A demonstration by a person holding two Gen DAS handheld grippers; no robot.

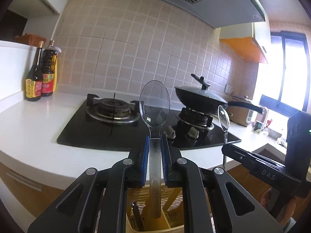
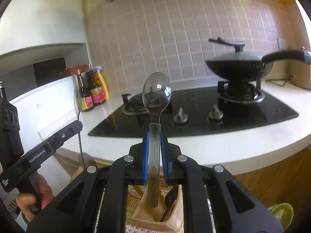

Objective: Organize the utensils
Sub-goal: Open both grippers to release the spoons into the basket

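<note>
Stretching across the room, the white tabletop (image 1: 29, 128) is carrying a black glass hob (image 1: 81, 128), with a lidded black wok (image 1: 198, 99) sitting on the burner at two o'clock and a bare burner (image 1: 110, 109) lying at eleven o'clock in the left wrist view. Two dark sauce bottles (image 1: 39, 73) are standing together at the far nine o'clock corner, against the tiled wall.

Below both grippers, at six o'clock, a beige slotted utensil holder (image 2: 153, 219) is standing upright, and a dark spoon (image 2: 170, 200) is already leaning inside one compartment.

The left gripper (image 1: 155, 141) is pinching its blue-padded fingers (image 1: 145, 155) nearly shut on the handle of a clear plastic spoon (image 1: 155, 106), bowl pointing up at twelve o'clock, handle end hanging just over the holder's mouth. The right gripper (image 2: 154, 141) is doing the same with its fingers (image 2: 145, 155), clamping a second clear spoon (image 2: 156, 91) by the handle, upright, tip hovering above the holder's opening beside the dark spoon.

The two grippers are hanging near each other, each showing at the other camera's edge, with a hand (image 2: 37, 194) wrapping the left one's grip.
</note>
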